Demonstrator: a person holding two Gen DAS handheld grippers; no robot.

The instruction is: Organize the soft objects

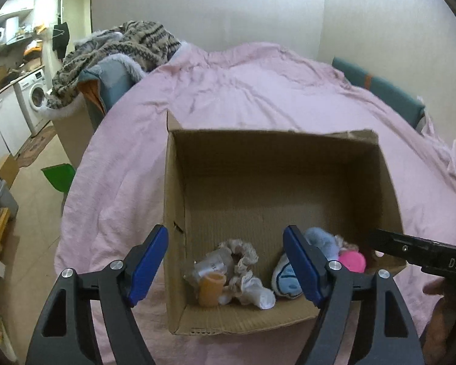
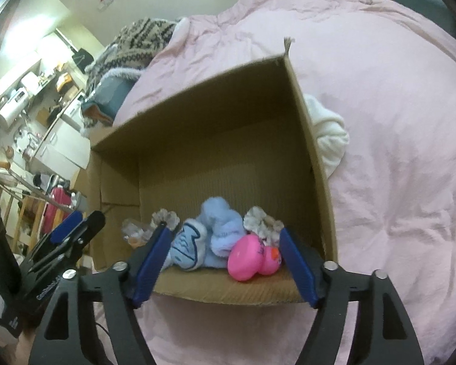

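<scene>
A plain brown corrugated cardboard box [image 1: 276, 164] sits on a pale pink rumpled bed cover [image 1: 258, 91]. In it at 6 o'clock lie a hot-pink rubber duck with an orange beak [image 2: 253, 258], a light blue fluffy sock [image 2: 225, 228], a blue-and-white printed plush [image 2: 187, 248], a beige frilled scrunchie [image 1: 243, 255], a translucent orange cup [image 1: 211, 289] and a white rolled sock [image 1: 260, 293]. At 10 o'clock a brown-and-cream striped knit [image 1: 118, 51] is heaped. Each tool has black arms with blue pads [image 2: 150, 267]. A white fleecy cloth [image 2: 328, 130] lies at 2 o'clock of the box.
</scene>
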